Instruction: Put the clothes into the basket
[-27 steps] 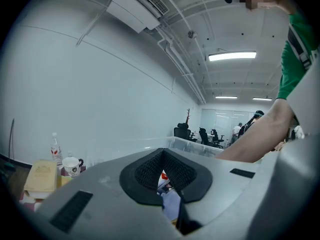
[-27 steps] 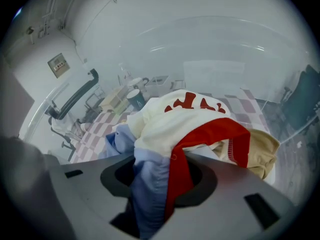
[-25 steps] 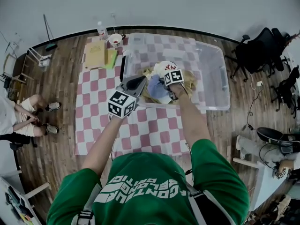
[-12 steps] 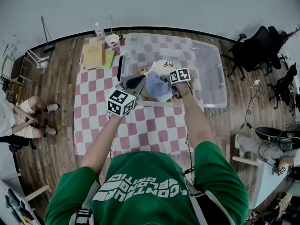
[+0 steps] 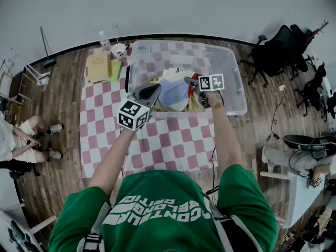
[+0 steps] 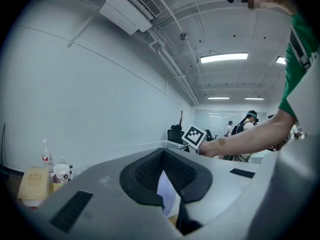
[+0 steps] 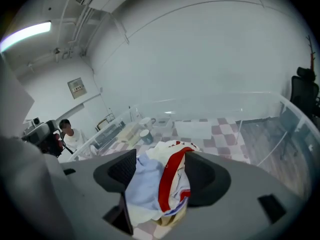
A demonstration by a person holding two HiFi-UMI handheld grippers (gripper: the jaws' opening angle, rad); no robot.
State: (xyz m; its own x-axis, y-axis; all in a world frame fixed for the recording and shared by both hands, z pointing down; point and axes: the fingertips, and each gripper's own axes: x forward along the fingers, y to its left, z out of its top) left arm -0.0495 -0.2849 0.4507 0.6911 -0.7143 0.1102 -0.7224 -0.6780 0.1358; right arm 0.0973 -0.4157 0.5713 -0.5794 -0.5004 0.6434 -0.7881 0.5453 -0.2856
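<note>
Found the clothes (image 5: 173, 91) heaped in the basket (image 5: 231, 67), against its near wall, at the far edge of the cloth (image 5: 173, 140) spread on the floor (image 5: 58, 98). Saw the right gripper (image 5: 190, 81) above the clothes with jaws apart, just opened, framing the clothes below but seemingly pressing nothing. Saw the left gripper (image 5: 152, 91) closed on nothing, by the basket's near left corner.

Judged the risks thus. Might have dragged a fold up and over the near wall by catching fabric on the right gripper's ribbed pads during a lift. Might have tipped the top layers, piled high by that wall, out onto the cloth with a nudge from either gripper. Could have knocked the basket askew with the left gripper, so close to its rim.

Compared with a second before: had the right gripper down in the clothes then, jaws narrower; now had it lifted clear and wider. Kept the left gripper shut and much where it was; likewise the basket and clothes.
</note>
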